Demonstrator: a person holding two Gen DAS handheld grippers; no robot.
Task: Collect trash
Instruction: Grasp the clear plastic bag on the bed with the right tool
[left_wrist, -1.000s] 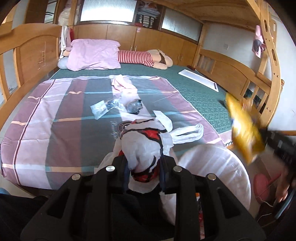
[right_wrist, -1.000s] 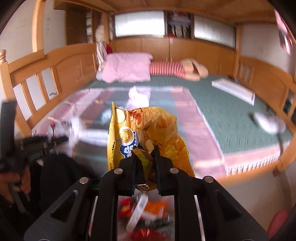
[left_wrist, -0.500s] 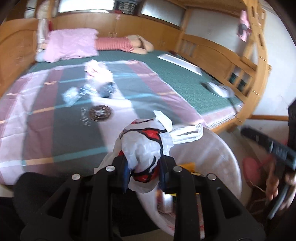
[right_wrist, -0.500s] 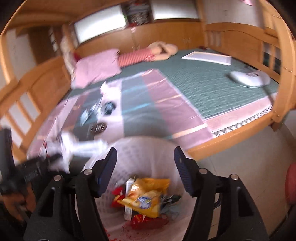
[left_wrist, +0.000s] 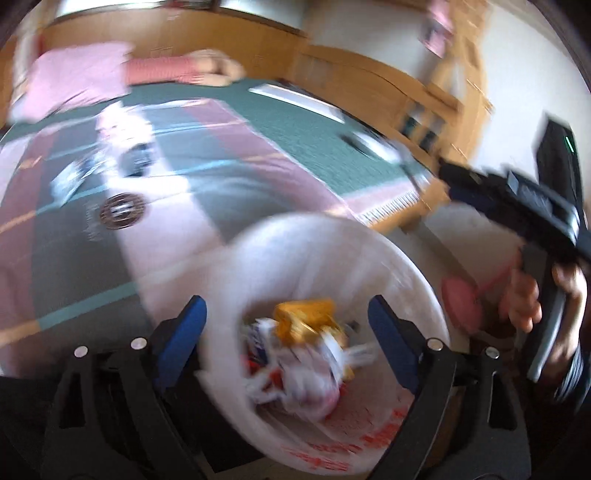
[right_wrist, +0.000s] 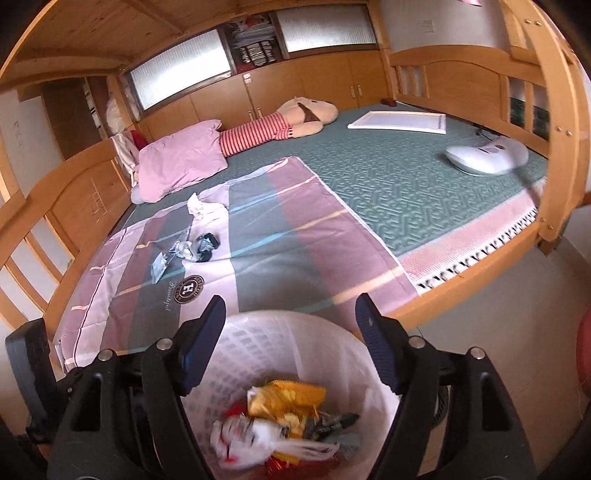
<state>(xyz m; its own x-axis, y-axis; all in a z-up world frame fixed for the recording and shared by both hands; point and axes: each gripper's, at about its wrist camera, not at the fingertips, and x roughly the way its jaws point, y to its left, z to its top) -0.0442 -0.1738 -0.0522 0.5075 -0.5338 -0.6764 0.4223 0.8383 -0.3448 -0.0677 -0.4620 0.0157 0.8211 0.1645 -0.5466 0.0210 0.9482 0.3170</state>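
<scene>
A white bin lined with a plastic bag (right_wrist: 258, 332) stands at the foot of the bed, also in the blurred left wrist view (left_wrist: 413, 273). Inside lie a yellow snack bag (right_wrist: 291, 400), also in the left wrist view (left_wrist: 306, 321), and a white-and-red plastic bag (right_wrist: 255, 439), also in the left wrist view (left_wrist: 295, 384). My left gripper (left_wrist: 286, 332) is open and empty above the bin. My right gripper (right_wrist: 290, 343) is open and empty above it. On the bed lie a crumpled white tissue (right_wrist: 205, 206), a clear wrapper (right_wrist: 170, 254) and a dark wrapper (right_wrist: 207, 243).
A striped sheet (right_wrist: 288, 236) covers the green mattress (right_wrist: 406, 177). A pink pillow (right_wrist: 181, 162), a plush toy (right_wrist: 295, 122), a white frame (right_wrist: 399, 122) and a white appliance (right_wrist: 484, 158) lie on the bed. Wooden rails (right_wrist: 554, 110) surround it.
My right gripper opened and dropped the yellow snack bag into the bin. My left gripper then opened and the white-and-red plastic bag fell in. The left view swung right and blurred.
</scene>
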